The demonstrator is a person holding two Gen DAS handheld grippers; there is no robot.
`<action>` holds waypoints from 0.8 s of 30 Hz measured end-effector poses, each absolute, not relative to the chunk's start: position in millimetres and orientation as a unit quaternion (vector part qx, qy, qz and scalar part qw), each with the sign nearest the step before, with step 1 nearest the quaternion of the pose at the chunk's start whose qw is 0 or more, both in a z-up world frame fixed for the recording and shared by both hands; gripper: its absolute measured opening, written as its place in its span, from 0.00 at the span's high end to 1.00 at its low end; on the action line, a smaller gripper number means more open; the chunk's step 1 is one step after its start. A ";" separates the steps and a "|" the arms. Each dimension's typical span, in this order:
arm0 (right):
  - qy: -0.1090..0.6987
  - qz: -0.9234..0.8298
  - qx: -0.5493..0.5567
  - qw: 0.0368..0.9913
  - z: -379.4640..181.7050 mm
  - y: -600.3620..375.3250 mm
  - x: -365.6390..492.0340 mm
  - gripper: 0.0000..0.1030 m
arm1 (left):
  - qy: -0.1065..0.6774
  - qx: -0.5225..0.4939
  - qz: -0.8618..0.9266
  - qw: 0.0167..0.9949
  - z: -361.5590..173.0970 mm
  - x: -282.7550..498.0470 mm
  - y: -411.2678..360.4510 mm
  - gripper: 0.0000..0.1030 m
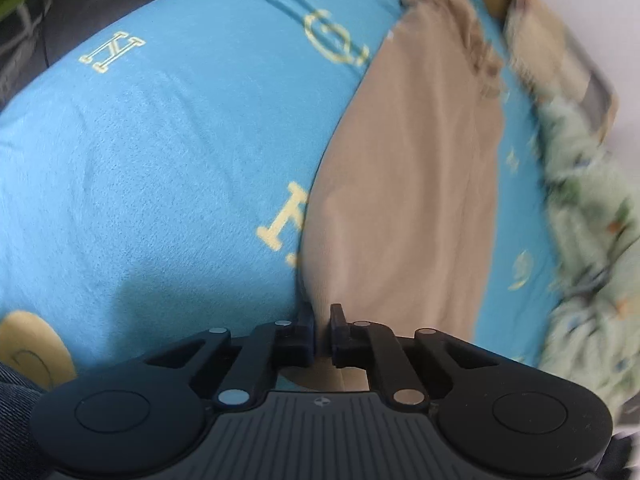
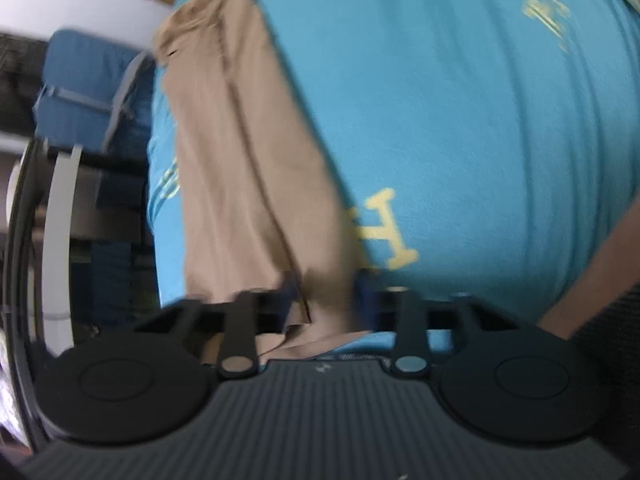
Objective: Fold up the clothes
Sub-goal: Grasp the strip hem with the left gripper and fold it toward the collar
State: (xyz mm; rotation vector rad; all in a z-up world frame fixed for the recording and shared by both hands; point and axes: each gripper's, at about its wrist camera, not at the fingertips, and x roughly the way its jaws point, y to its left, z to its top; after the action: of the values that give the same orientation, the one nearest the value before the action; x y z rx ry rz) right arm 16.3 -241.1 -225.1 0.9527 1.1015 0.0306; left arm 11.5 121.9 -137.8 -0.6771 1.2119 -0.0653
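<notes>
Tan garment [image 1: 404, 184]: thin, smooth, slightly sheer knit in a long strip with a bunched far end, lying on a bed with a fuzzy turquoise sheet [image 1: 168, 152] printed with yellow letters. Left gripper [image 1: 322, 334] jaws nearly together, pinching its near edge. Right gripper [image 2: 326, 300] jaws apart, cloth between them, blurred; crumpled green floral fabric [image 1: 584, 240] beside it.

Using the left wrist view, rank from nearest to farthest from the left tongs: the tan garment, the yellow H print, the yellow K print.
1. Tan garment, pinched in the left tongs.
2. Yellow H print, just left, partly covered.
3. Yellow K print, far upper left.
</notes>
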 end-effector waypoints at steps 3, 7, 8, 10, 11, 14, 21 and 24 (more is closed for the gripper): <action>0.493 0.030 0.451 0.743 -221.3 -244.3 13.3 0.91 | 0.524 -0.367 -0.063 0.766 -127.0 -2.2 138.1 0.93; 0.441 0.044 0.467 0.765 -197.1 -257.4 4.1 0.92 | 0.491 -0.413 -0.087 0.762 -108.9 -17.6 155.7 0.94; 0.427 0.050 0.464 0.775 -187.2 -260.0 2.0 0.93 | 0.483 -0.423 -0.092 0.761 -103.4 -20.7 160.1 0.95; 0.394 0.061 0.465 0.790 -164.5 -267.9 -1.7 0.93 | 0.465 -0.443 -0.108 0.759 -88.6 -22.4 166.1 0.95; 0.379 0.068 0.470 0.794 -150.9 -271.7 -1.6 0.93 | 0.456 -0.450 -0.116 0.759 -78.2 -18.3 166.2 0.95; 0.334 0.086 0.474 0.810 -109.1 -284.0 -0.2 0.94 | 0.423 -0.462 -0.138 0.767 -33.2 6.5 167.1 0.96; 0.261 0.122 0.462 0.839 -33.8 -300.6 -15.8 0.94 | 0.361 -0.488 -0.187 0.772 38.0 3.4 144.1 0.96; 0.252 0.133 0.456 0.844 -23.2 -306.2 -41.6 0.94 | 0.351 -0.490 -0.200 0.773 48.0 -21.7 137.1 0.96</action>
State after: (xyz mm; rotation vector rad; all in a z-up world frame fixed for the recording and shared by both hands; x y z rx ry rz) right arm -41.6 -306.2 -23.2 0.9618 0.5310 0.2805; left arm -21.7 137.1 48.0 -1.0615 0.7604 -0.4341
